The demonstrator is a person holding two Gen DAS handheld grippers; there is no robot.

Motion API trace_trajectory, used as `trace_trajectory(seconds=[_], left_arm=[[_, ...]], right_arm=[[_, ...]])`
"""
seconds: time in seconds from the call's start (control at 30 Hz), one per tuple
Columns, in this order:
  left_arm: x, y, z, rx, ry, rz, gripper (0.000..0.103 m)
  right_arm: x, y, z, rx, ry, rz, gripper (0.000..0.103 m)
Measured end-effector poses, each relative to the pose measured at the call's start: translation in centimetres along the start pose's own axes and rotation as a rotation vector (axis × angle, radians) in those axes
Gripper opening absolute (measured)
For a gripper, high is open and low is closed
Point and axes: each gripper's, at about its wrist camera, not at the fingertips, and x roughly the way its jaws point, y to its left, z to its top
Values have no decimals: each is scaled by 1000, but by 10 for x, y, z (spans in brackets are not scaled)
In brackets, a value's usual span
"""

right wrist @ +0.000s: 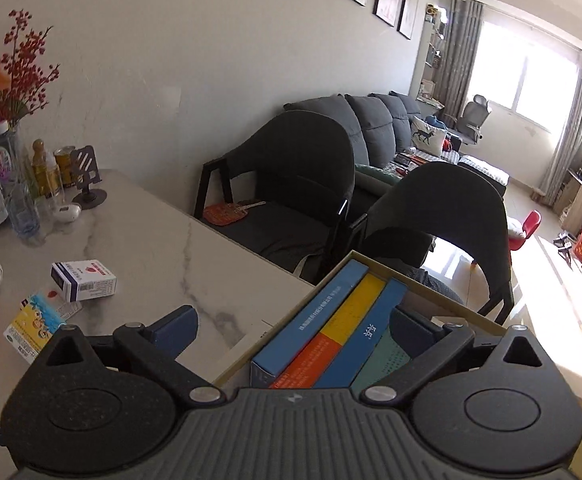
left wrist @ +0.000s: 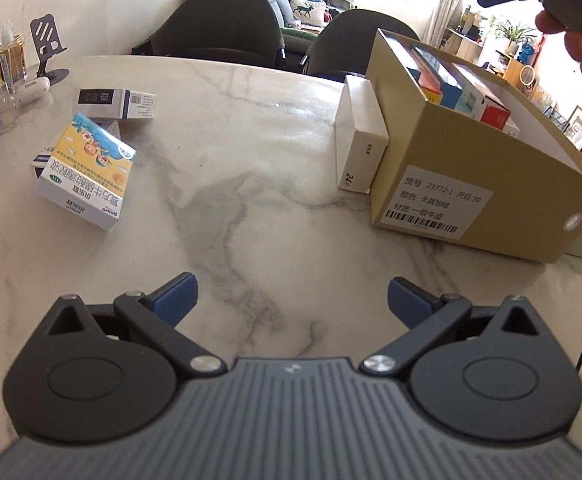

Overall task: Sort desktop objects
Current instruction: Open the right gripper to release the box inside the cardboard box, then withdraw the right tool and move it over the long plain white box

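Medicine boxes lie loose at the tabletop's far left while my right hand-held gripper hangs wide and empty over the shoebox, so reaching across could clip its rim.

Light source: daylight is pouring in through the window, blowing out to white.
Glare: sun is streaking the floor.
Table: evenly lit, faintly shining.
Edges: fisheye is bending lines, corners darkening.
Focus: staying mostly sharp.
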Motion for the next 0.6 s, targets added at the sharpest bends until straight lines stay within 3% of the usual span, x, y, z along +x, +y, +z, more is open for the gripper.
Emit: trace_trajectory(seconds=[0.13,0.3,0.47,0.6], left_arm=[[-3,6,-2,-14,1,9,103],[-4,9,-3,-18,4,9,103],[-2,10,-3,-22,5,5,103],[3,16,-1,-33,17,18,103]], right_arm=[[24,26,16,-90,63,76,102],[70,49,31,-246,238,181,102],[108,70,34,-379,345,192,102],[135,77,35,-411,441,215,102]])
